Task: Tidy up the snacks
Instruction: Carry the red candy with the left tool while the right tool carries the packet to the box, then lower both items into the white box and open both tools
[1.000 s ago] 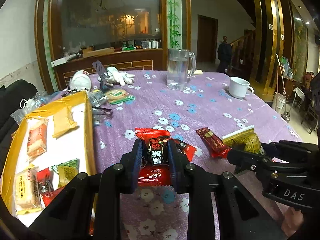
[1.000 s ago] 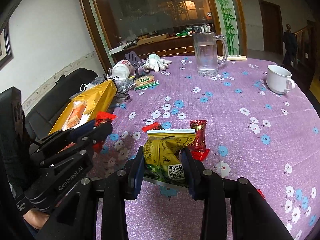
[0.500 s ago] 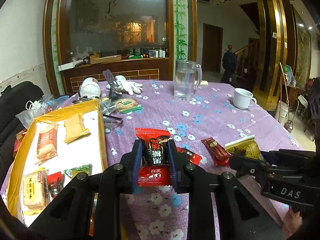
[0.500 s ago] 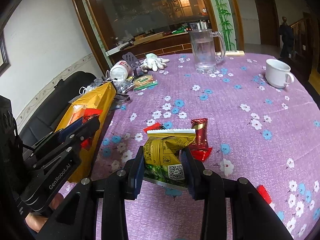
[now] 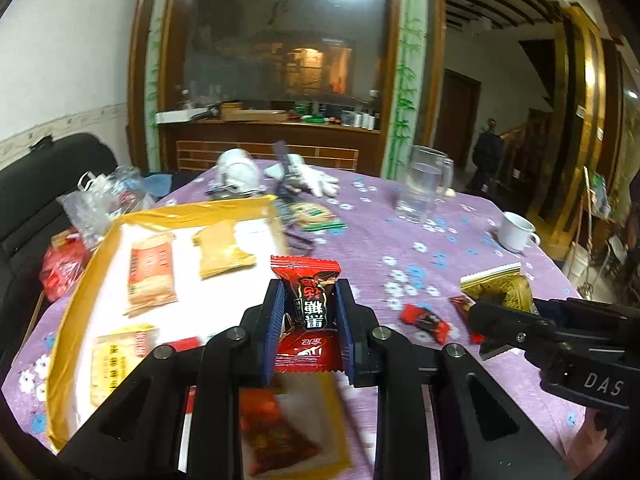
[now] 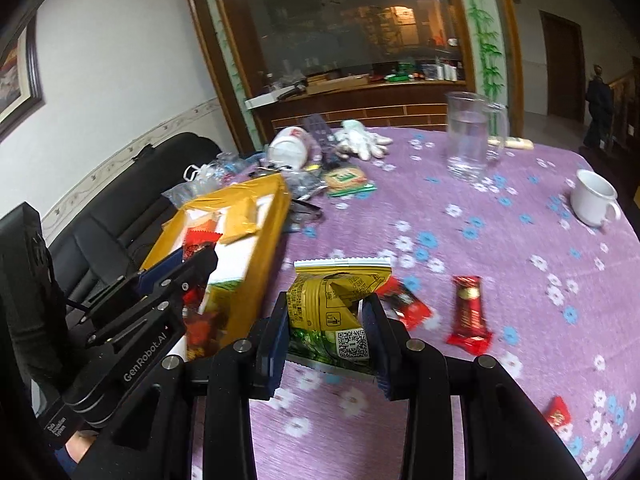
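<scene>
A: Status w/ the snacks?

B: Partway. The left gripper (image 5: 308,316) was pinching a red candy pack (image 5: 306,292), held just above the yellow box (image 5: 80,280) at its near corner. The right gripper (image 6: 328,320) was clamped on a gold-green packet (image 6: 336,300), hanging over the purple tablecloth (image 6: 500,240) just beside the box.

A: Box contents?

B: In the left view I counted approx. 5 packs inside: 1 orange biscuit pack (image 5: 151,276), 1 plain yellow one (image 5: 222,248), 1 more biscuit pack (image 5: 120,364), a red sliver, 1 blurred red-orange pack under the jaws. Maybe more hidden.

A: Left on the cloth?

B: 3 loose in the right view: 1 red bar (image 6: 468,312), 1 red-black candy (image 6: 408,304), 1 small red one (image 6: 558,412). Plus the 2 held, so 5 to go. A green-labelled pack (image 6: 346,180) sat in the far clutter; can't tell if it counts.
</scene>
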Motion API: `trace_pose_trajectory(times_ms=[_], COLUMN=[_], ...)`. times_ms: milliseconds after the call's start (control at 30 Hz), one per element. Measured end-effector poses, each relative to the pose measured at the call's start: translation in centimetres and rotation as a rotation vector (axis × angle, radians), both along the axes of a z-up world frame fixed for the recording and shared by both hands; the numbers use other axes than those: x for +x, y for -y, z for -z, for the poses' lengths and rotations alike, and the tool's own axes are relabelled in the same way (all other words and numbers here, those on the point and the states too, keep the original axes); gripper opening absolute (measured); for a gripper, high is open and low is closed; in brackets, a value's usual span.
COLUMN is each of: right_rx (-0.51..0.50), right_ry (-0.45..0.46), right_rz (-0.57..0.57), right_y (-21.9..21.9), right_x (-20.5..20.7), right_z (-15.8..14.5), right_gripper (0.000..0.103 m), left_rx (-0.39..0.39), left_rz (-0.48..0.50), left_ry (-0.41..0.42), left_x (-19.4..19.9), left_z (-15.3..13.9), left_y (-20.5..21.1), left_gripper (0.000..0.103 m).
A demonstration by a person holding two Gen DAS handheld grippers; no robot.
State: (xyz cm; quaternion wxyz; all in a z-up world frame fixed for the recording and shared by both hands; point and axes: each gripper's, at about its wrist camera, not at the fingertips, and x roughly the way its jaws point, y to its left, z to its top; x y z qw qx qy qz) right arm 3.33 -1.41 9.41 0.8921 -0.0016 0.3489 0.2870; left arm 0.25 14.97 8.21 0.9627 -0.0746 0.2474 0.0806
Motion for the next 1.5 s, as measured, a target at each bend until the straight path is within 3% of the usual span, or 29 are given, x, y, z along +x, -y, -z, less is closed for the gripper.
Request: trace_pose_trajectory(times_ms=[333,700,967,1233,1333,1400,1500], right_rx=[-0.031,-0.093,-0.098,-0.090,-0.069,-0.059,-0.042], right_ry=[-0.035,-0.093,-0.133,-0.123,-0.101,-0.072,-0.037], right_rz=[-0.082,-0.179,-0.197,-0.200,-0.209,-0.213,-0.212], right_y=[-8.0,-15.4,-16.0,-15.6,-14.8,-14.1,-12.6], right_x=[0.9,1.1,1.8,1.4,0.9,0.3,-0.3], right_z=[0.4,3.6,5.5,5.0,4.0,3.1,1.9], right_gripper=[0.036,0.036,0.037,0.039,0.039,0.039,0.039], left_rx=[-0.147,-0.208,-0.209,-0.220,-0.213,-0.198,-0.168], left_rz=[-0.157,-0.304,-0.324,-0.323,-0.320,-0.321,-0.320], left_ry=[-0.081,-0.129,-0.167,-0.171,-0.145,-0.120,-0.093], left_x=[-0.5,-0.7,-0.2,0.0,-0.3,-0.6,-0.9], left_z=[2.4,4.0,4.7,4.7,4.3,4.0,3.6], left_y=[-8.1,-11.0,-11.3,-11.5,-11.3,-10.9,-10.4], left_gripper=[0.023,0.023,0.023,0.025,0.033,0.045,0.046])
